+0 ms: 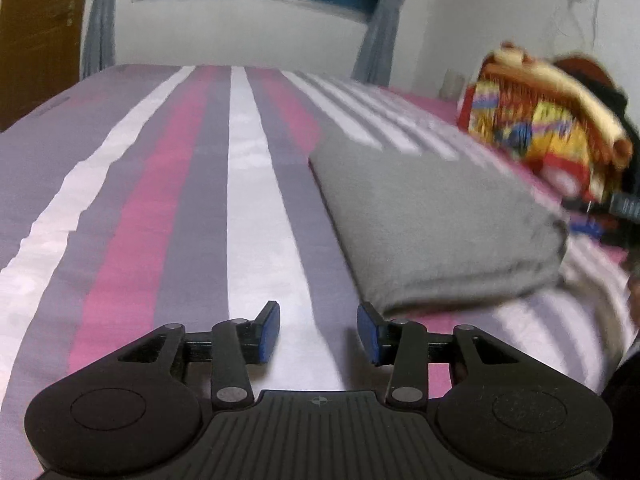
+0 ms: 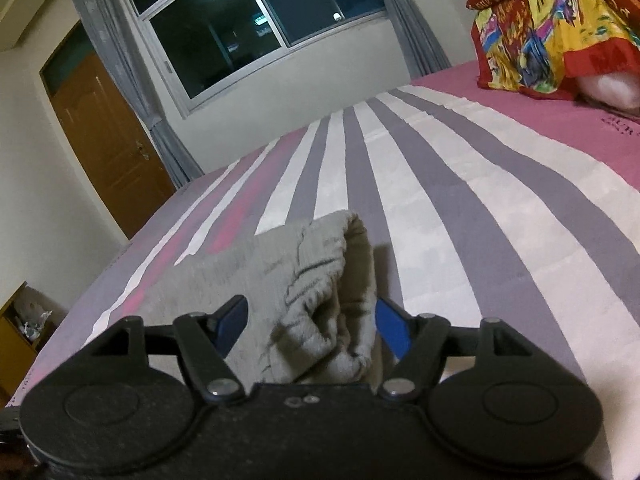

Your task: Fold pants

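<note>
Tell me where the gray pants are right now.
The gray pants lie folded on the striped bed, right of centre in the left wrist view, near the colourful bundle; in the right wrist view they bunch between the open right tongs.

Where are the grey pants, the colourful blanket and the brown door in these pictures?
grey pants point(image 1: 432, 216): left wrist view, middle of the folded top face.
colourful blanket point(image 2: 560, 36): right wrist view, yellow patterned front.
brown door point(image 2: 108, 140): right wrist view, centre of the door panel.

- Dim indoor light, night outside window point(image 2: 256, 32); ceiling lamp reflected in glass.
- Left wrist view motion-blurred, worst at right edge.
- Right wrist view sharper.
- Fisheye bending, dark corners.
</note>
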{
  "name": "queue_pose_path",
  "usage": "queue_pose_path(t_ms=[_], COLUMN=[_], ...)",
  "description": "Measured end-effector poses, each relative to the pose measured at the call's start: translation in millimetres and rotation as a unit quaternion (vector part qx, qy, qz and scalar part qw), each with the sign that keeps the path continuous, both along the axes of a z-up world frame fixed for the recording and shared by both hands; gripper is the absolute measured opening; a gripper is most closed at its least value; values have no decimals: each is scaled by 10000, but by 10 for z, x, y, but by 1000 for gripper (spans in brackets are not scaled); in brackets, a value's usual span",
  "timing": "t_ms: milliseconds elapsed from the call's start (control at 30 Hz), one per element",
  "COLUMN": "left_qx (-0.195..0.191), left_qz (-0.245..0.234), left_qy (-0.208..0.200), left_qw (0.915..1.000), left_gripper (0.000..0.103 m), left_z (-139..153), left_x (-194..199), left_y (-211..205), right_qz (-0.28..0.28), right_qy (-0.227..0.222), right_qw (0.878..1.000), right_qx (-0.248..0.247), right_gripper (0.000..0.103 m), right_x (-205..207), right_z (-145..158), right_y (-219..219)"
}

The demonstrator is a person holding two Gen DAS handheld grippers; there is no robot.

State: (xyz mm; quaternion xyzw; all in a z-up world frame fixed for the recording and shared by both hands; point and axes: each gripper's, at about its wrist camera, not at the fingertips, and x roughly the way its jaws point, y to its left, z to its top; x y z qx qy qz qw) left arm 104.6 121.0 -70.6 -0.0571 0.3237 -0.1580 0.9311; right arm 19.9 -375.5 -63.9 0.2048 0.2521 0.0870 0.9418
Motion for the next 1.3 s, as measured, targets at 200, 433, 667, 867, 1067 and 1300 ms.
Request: queue_pose_path(t_ms=[200,433,667,867,1067,1300], left_qx=[-644,-774,-816,-468,-53,71], left_qz=[-131,-213,-192,-206,-201,-361], left_qy=[-208,947,480,1075,930,851], left_qw=[9976,9923,9953,9929,9955,9957], left_gripper=[42,68,68,73,82,82], left_z=[241,-285,-41,-212,-188,-165], left_x=[492,1237,1515,2099,2112,1687], left_y=[-230,-606,-519,-745,-949,-939], right_qz=[21,111,110,311,359,545], right_qy=[-215,948,-34,665,807,973], right_qw=[9997,9922,9991,9923,9916,9923], right_qx=[-105,-804,-401,-999,-941,-543], right_gripper=[70,80,81,81,90,90], right_x=[122,715,689,1281,1445,1157], right_z=[68,-301,-76,-213,-309,-416], right_y=[49,157,-42,37,-23,-87])
